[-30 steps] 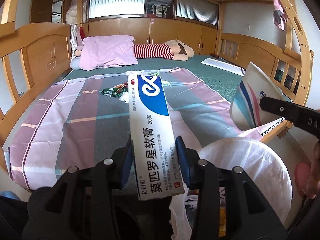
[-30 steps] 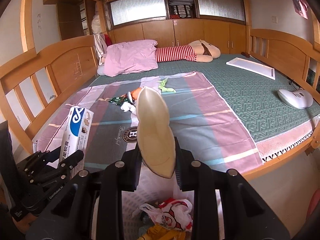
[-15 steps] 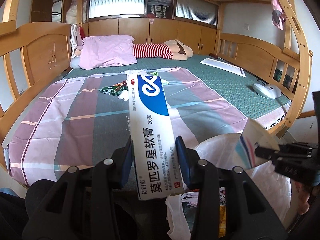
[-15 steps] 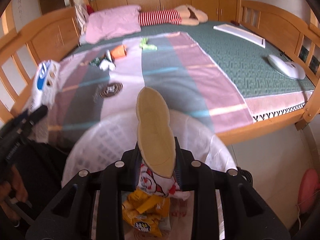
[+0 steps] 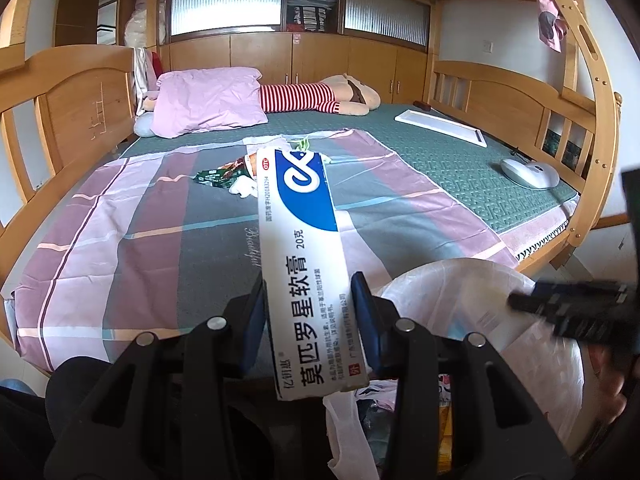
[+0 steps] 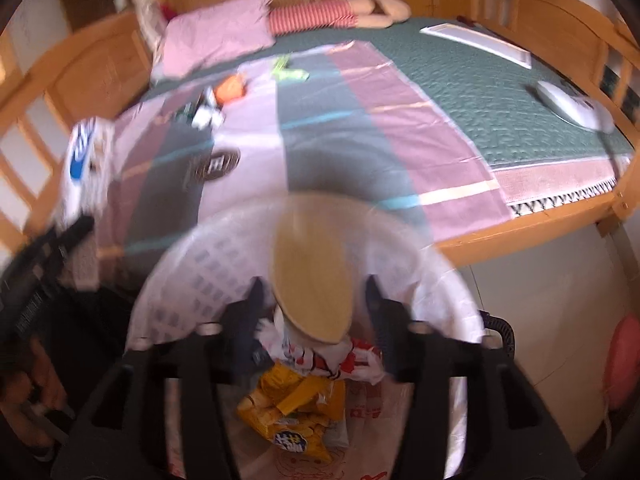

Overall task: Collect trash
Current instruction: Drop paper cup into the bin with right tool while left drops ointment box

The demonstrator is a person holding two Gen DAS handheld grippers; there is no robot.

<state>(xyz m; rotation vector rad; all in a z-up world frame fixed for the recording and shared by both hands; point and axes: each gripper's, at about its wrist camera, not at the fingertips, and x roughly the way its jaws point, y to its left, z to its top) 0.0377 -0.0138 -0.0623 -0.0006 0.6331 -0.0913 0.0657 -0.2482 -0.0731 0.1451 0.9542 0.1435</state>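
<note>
My left gripper (image 5: 307, 304) is shut on a white and blue ointment box (image 5: 302, 256) and holds it upright at the bed's near edge. My right gripper (image 6: 314, 300) is open above the white-lined trash bin (image 6: 188, 264); a flattened paper cup (image 6: 314, 268) sits loose between its fingers over the bin. The bin (image 5: 460, 292) also shows at lower right in the left wrist view. Wrappers (image 5: 224, 174) lie on the striped sheet (image 5: 140, 220). An orange piece (image 6: 230, 86) and a green piece (image 6: 286, 70) lie farther back.
Yellow and red-white wrappers (image 6: 296, 396) fill the bin. A pink pillow (image 5: 208, 100) and a striped plush toy (image 5: 320, 96) lie at the bed's head. A white device (image 5: 528, 172) and a white board (image 5: 440, 126) lie on the green mat. Wooden rails surround the bed.
My right gripper moved down over the bin and opened; the paper cup now sits loose between its fingers. My left gripper kept still with the box.
</note>
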